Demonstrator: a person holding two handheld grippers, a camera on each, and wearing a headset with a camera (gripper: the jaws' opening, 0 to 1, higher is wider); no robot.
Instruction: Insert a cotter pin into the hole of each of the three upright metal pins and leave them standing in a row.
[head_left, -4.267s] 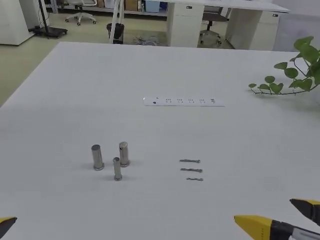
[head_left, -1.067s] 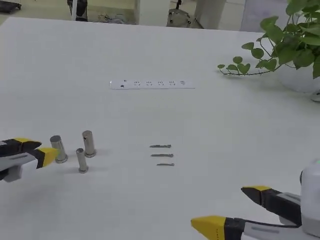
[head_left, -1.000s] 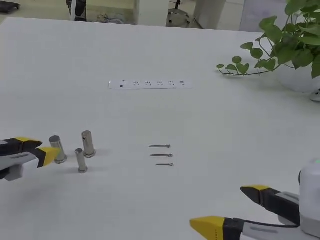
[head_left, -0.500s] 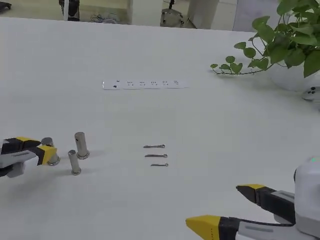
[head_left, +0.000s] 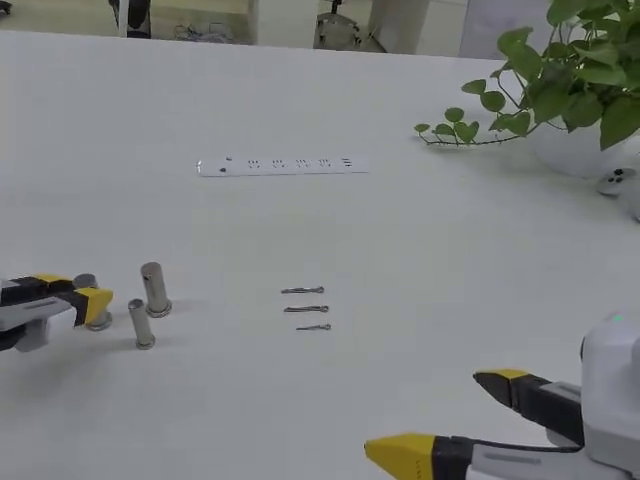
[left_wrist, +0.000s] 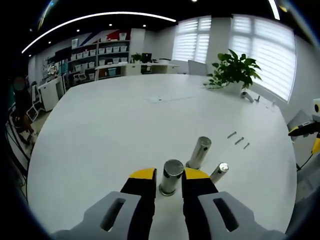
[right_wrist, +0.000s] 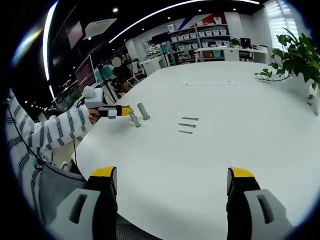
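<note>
Here, left gripper (left_wrist: 169, 176) astride metal pin (left_wrist: 172, 170), seemingly touching.

Left gripper (head_left: 92, 302) enters the head view at 9 o'clock, held level on an outstretched arm in a striped sleeve (right_wrist: 54, 133). Its jaws stand narrow on either side of a pin (left_wrist: 171, 176); firm contact cannot be confirmed. Right gripper (head_left: 440, 415) sits at 5 o'clock, jaws spread wide.

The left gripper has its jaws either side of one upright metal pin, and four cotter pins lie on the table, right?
Not quite. The head view shows three cotter pins on the table, not four. The rest holds: the left gripper has its jaws either side of one upright metal pin.
</note>
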